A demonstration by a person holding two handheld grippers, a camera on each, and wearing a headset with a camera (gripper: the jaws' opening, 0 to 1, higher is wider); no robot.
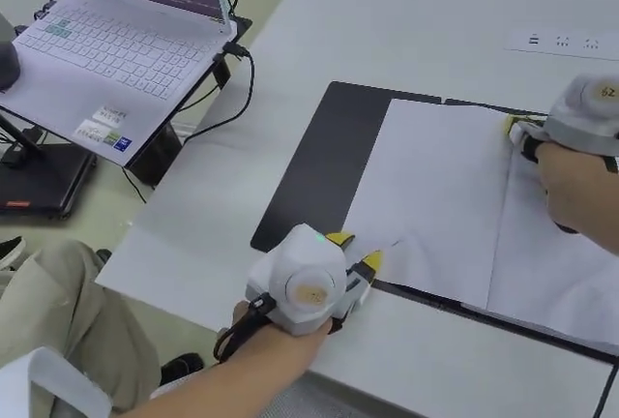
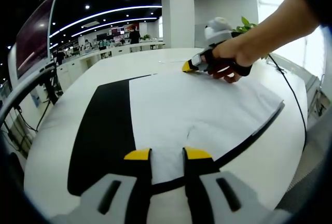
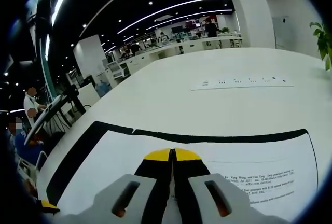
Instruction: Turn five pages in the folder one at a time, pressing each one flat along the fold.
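A white laptop (image 1: 126,41) is sitting on a black stand (image 1: 39,181) at 10 o'clock in the head view, beside the counter (image 1: 406,12). Black cables (image 1: 232,108) are looping down from it along the counter's edge, just short of the folder (image 1: 319,162). A white power strip (image 1: 561,41) is lying at 1 o'clock, well apart from the work. The folder is lying open mid-counter, its black cover showing at 9 o'clock of the white page (image 1: 435,195). The left tongs (image 1: 355,251) are sitting at 6 o'clock at the page's near edge, released, with the paper's edge showing in the gap between the parted jaws. The right tongs (image 1: 513,128) are clenched on nothing, their tips resting on the paper at the far end of the fold (image 1: 501,224), at 2 o'clock. A round sticker (image 1: 607,92) on their body is seeming to read 52. Printed lines on the right-hand sheet (image 3: 270,180) are showing in the right gripper view, too small to read.
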